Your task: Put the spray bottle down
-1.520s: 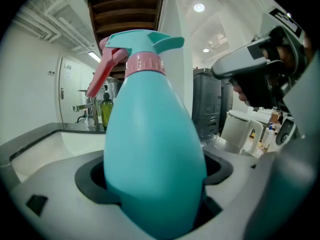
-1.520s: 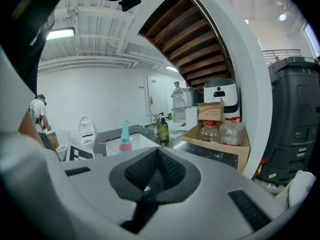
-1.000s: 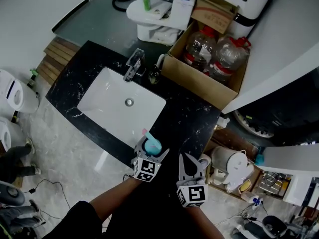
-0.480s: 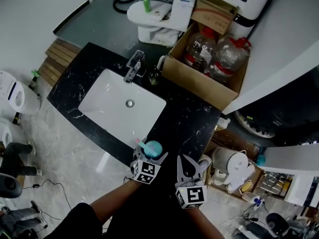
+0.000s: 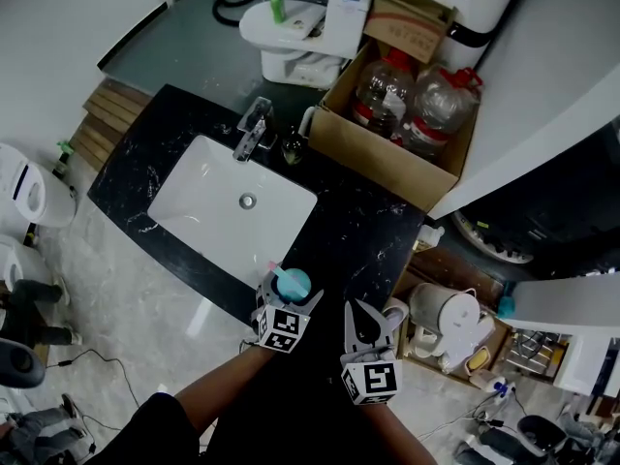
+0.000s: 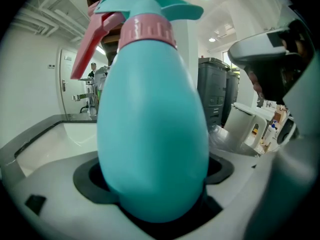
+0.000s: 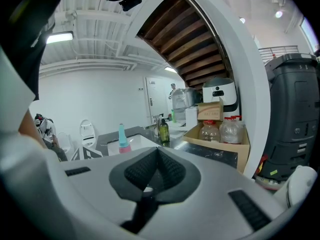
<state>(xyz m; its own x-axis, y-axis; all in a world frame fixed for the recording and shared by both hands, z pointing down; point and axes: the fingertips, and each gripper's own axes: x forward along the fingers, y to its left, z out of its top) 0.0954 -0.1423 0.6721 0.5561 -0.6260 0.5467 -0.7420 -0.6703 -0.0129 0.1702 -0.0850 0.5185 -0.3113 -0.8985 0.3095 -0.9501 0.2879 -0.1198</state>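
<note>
The spray bottle [image 5: 294, 283] is teal, egg-shaped, with a pink collar and a pink trigger. My left gripper [image 5: 288, 295] is shut on its body and holds it upright in the air just off the near edge of the black counter [image 5: 360, 229]. In the left gripper view the spray bottle [image 6: 152, 134] fills the middle, seated between the dark pads. To the right, my right gripper [image 5: 370, 324] is shut on nothing, its ribbed pads [image 7: 172, 173] pressed together. The right gripper view shows the bottle's teal head and pink collar [image 7: 122, 136] at the left.
A white sink basin [image 5: 235, 208] with a chrome faucet [image 5: 250, 130] is set in the counter. A dark bottle [image 5: 291, 146] stands by the faucet. A cardboard box [image 5: 383, 158] holds two water jugs. A white kettle [image 5: 441, 320] sits low on the right, a toilet [image 5: 291, 27] beyond.
The bottle has turned a little in my left gripper, its pink trigger swinging toward the left. The right gripper has stayed where it was.
</note>
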